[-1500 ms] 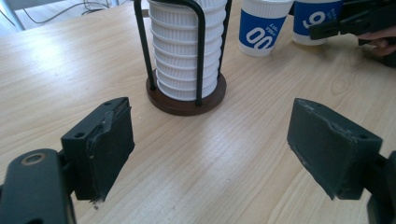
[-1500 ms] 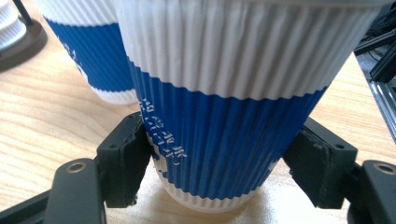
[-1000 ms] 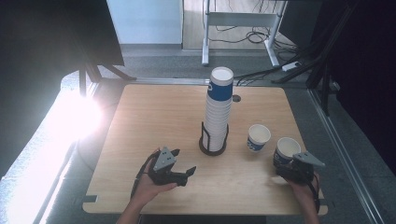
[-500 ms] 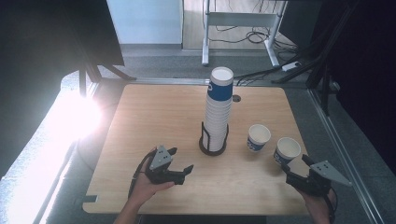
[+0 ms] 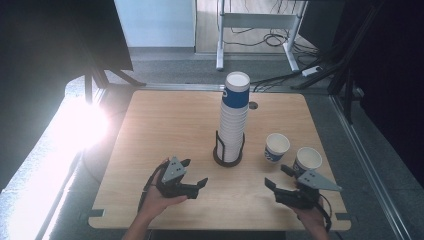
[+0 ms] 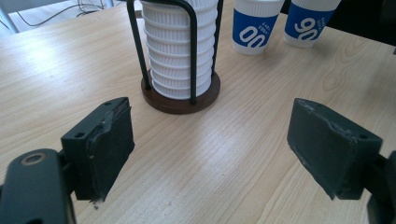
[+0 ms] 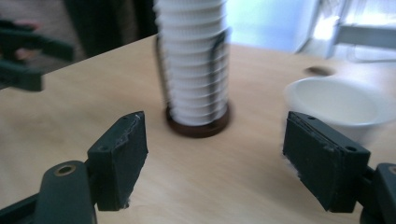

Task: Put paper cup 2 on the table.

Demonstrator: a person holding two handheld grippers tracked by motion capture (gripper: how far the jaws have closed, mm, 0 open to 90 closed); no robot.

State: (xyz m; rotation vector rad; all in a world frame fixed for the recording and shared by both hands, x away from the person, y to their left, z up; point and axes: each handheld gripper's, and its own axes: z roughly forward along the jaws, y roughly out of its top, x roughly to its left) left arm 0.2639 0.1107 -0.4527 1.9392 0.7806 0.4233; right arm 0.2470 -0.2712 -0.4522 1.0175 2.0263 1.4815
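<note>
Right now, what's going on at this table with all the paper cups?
A person sits at a wooden table with a gripper in each hand. A tall cup stack stands in a wire holder mid-table, and two loose cups stand to its right: the far cup and the near cup. The right gripper, its jaws just closing with nothing between them, hangs beside the near cup without touching it. The left gripper waits open and empty in front of the stack.

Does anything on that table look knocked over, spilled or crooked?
Nothing stands out. The tall cup stack stands straight in its wire holder, and the two loose cups beside it stand upright and dry.
</note>
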